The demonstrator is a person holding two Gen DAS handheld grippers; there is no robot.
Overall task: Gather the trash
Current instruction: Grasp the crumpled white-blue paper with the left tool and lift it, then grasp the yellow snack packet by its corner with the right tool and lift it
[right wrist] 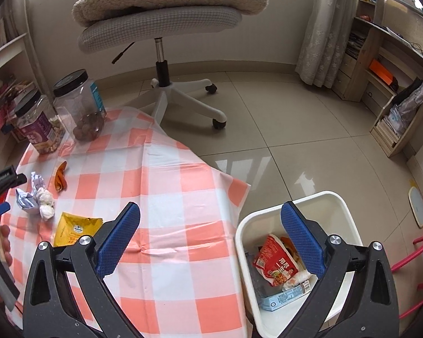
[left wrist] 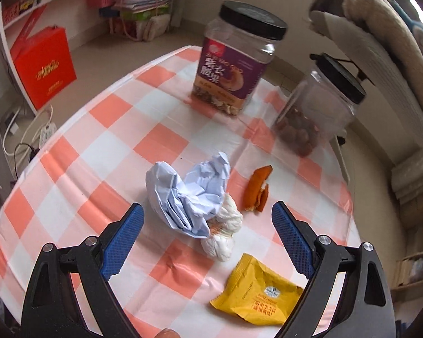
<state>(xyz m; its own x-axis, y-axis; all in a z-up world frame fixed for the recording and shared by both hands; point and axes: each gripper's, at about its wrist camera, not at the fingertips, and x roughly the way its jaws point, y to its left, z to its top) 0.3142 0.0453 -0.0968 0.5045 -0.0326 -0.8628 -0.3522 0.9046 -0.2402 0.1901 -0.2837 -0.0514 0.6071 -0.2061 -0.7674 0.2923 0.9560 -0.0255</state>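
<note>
The left gripper [left wrist: 207, 226] hangs wide open and empty over the near part of the table [left wrist: 104, 152], its blue pads either side of the crumpled blue paper [left wrist: 189, 194] without touching it. The right gripper [right wrist: 210, 232] is also spread wide and holds nothing, poised over the table's right edge and the white bin [right wrist: 349, 225] on the floor just beside that edge.

The bin already holds a red packet [right wrist: 276, 262], a light blue carton [right wrist: 284, 300] and other scraps, so part of the collecting looks done.

Four pieces are left on the cloth. Nearest is the yellow wrapper [left wrist: 256, 293]; just beyond it lie the white tissue wads [left wrist: 225, 231], touching the blue paper; the orange peel [left wrist: 256, 190] sits a little further, toward the right edge. At the far edge stand two black-lidded jars [left wrist: 237, 59], probably not trash.
</note>
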